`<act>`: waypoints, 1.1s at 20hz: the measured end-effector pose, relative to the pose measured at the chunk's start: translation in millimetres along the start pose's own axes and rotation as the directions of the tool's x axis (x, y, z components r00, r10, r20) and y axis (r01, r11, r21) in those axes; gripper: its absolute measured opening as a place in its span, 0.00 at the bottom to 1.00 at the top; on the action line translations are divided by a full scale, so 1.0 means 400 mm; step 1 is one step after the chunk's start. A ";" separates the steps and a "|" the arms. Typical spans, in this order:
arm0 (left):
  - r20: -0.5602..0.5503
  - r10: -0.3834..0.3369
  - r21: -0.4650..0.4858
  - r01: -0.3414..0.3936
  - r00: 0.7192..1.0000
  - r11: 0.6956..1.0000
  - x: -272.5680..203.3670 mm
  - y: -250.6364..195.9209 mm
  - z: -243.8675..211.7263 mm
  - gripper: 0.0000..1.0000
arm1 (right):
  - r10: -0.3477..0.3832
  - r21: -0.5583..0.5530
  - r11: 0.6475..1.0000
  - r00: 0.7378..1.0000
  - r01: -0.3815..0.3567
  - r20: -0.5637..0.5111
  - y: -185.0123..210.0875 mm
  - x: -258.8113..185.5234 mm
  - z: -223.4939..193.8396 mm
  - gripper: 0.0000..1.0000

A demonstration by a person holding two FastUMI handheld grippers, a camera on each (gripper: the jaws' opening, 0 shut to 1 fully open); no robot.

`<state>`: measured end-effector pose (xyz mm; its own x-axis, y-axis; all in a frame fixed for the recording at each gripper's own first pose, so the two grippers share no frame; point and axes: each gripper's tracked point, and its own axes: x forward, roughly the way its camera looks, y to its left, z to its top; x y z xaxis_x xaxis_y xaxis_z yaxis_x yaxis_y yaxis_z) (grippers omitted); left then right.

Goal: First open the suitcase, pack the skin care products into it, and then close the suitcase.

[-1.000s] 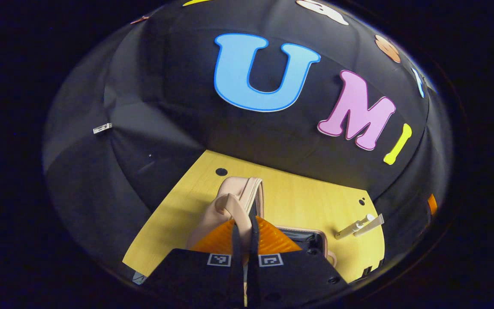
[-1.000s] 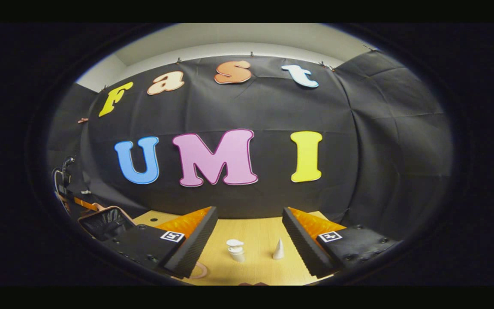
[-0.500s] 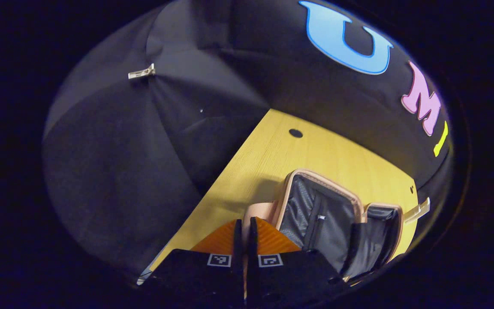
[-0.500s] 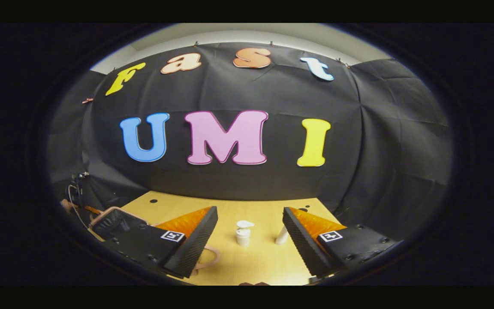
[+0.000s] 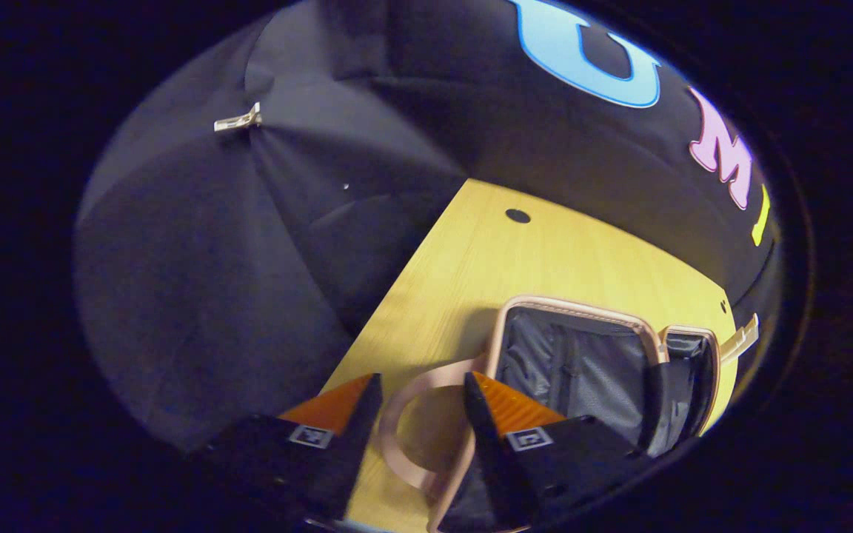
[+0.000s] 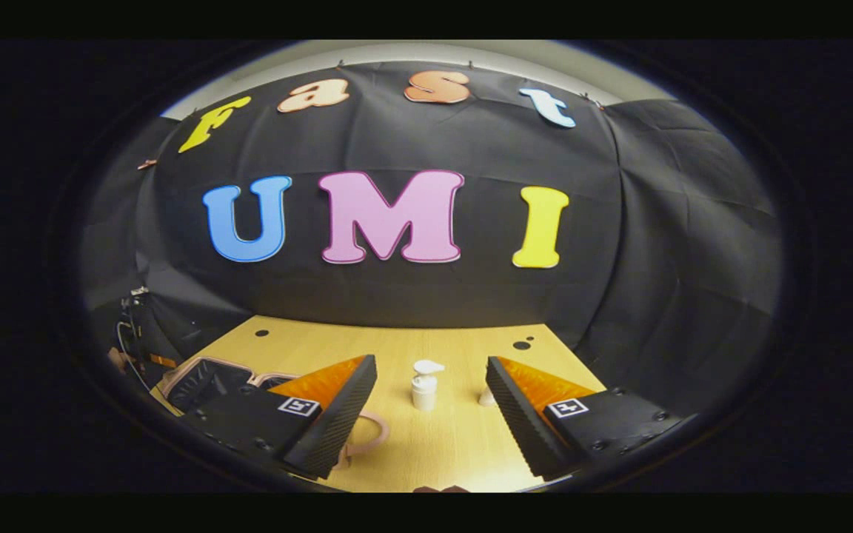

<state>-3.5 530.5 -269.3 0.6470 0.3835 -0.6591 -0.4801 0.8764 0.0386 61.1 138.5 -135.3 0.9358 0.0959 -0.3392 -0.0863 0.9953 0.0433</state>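
Okay, suitcase (image 5: 589, 370) lies open flat on the desk (image 5: 545, 259), so opening's done, packing's next. Your left gripper (image 5: 417, 400) has jaws spread, straddling the handle (image 5: 404, 422), gripping nothing. Right gripper (image 6: 432, 396), jaws wide apart, faces the pump bottle (image 6: 423, 385) w/ a white cone (image 6: 486, 397) beside it. Go straddle that bottle, then pinch.

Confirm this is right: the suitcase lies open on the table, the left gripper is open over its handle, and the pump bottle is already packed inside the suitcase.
One thing is wrong: the pump bottle is not packed. The right gripper view shows it standing upright on the table, ahead of the open right gripper. The rest holds: in the left gripper view the suitcase lies open and the left gripper is open over its handle.
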 end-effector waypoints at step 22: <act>-0.098 -0.569 0.361 0.562 0.817 0.745 -0.210 -1.430 -0.216 0.98 | 0.063 -0.076 0.994 0.971 -0.083 -0.231 -0.257 0.406 -0.362 0.95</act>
<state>165.4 -28.0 -301.1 0.7431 -0.2138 -0.6341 0.2196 0.9730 -0.0707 172.6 53.6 -330.7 0.8241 0.1585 -0.5439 -0.1891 0.9820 -0.0004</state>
